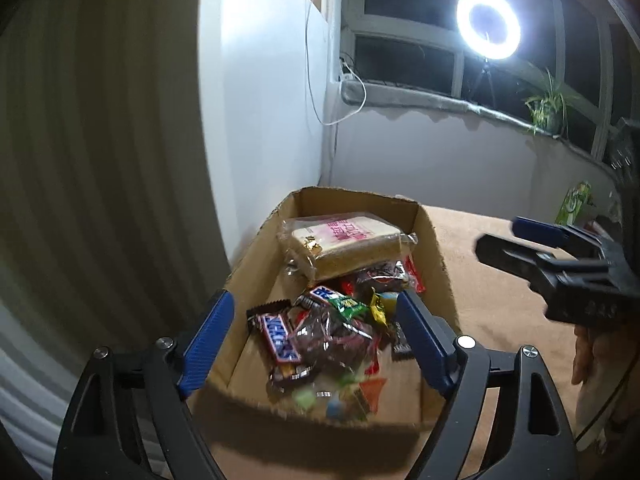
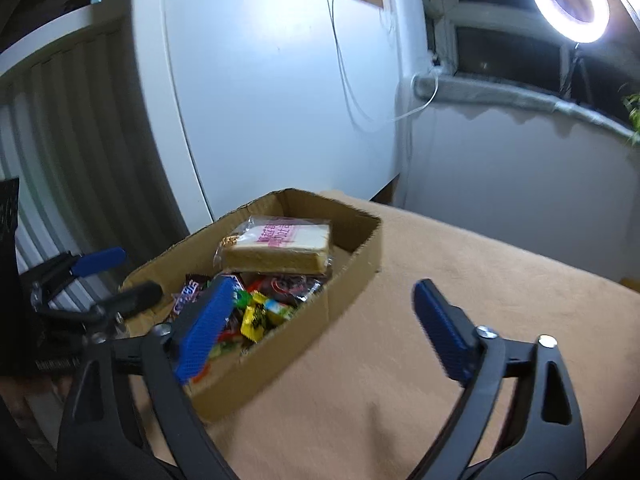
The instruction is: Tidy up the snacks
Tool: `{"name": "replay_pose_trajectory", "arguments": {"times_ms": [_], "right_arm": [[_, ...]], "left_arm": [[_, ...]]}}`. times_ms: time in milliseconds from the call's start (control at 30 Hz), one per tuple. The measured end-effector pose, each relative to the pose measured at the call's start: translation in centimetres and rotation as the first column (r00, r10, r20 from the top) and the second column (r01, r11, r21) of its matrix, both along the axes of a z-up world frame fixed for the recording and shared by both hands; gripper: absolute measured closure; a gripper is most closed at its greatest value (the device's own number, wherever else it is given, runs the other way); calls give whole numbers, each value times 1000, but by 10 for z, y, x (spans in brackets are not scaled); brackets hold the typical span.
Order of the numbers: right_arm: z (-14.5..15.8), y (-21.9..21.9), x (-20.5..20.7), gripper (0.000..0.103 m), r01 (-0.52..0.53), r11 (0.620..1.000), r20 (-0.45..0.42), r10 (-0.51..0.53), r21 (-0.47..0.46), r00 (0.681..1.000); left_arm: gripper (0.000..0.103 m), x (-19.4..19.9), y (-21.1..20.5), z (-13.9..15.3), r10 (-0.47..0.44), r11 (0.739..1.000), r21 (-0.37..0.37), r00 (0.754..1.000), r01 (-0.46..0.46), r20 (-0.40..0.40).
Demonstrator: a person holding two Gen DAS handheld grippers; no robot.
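From the left wrist we see our left gripper (image 1: 316, 320) spread wide and holding nothing, its blue pads hovering over the near end of the open brown cardboard box (image 1: 434, 248), where a brown Snickers bar (image 1: 280, 338) tops loose candy and a clear-wrapped bread slice (image 1: 346, 246) lies at the far end. Only here a green carton (image 1: 576, 202) shows. From the right wrist, our right gripper (image 2: 324, 312) is likewise spread and unladen, beside the box's right wall over bare tan tablecloth (image 2: 460, 248).

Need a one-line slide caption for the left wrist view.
Open left gripper above a cardboard box of mixed snacks, Snickers bar near, wrapped bread at the far end.
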State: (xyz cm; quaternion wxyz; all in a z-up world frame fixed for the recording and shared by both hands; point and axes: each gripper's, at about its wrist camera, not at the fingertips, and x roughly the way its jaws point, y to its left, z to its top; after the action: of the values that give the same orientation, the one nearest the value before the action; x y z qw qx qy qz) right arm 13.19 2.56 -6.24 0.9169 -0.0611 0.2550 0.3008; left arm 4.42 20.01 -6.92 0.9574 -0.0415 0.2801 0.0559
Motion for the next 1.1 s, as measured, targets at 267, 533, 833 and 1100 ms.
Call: {"name": "replay_pose_trajectory", "arguments": {"times_ms": [267,533,833,1100], "right_arm": [[10,-20,-31,0,94,992,52,-89,-84,995],[11,-45,-62,0,169,979,91,-159,-115,983],[29,-84,-81,0,243,967,126,-233,-78,964],[45,-120,-90,0,310,949,154,-299,-52,942]], "left_arm": [[5,-13,-9,21,39,999,9,998,-39,47],[0,-15,-33,32,27,999,26,998,-28,53],[0,-23,-64,44,24,995,95,996,-32,83],[0,-26,-96,53,-52,997,54,993,47,106]]}}
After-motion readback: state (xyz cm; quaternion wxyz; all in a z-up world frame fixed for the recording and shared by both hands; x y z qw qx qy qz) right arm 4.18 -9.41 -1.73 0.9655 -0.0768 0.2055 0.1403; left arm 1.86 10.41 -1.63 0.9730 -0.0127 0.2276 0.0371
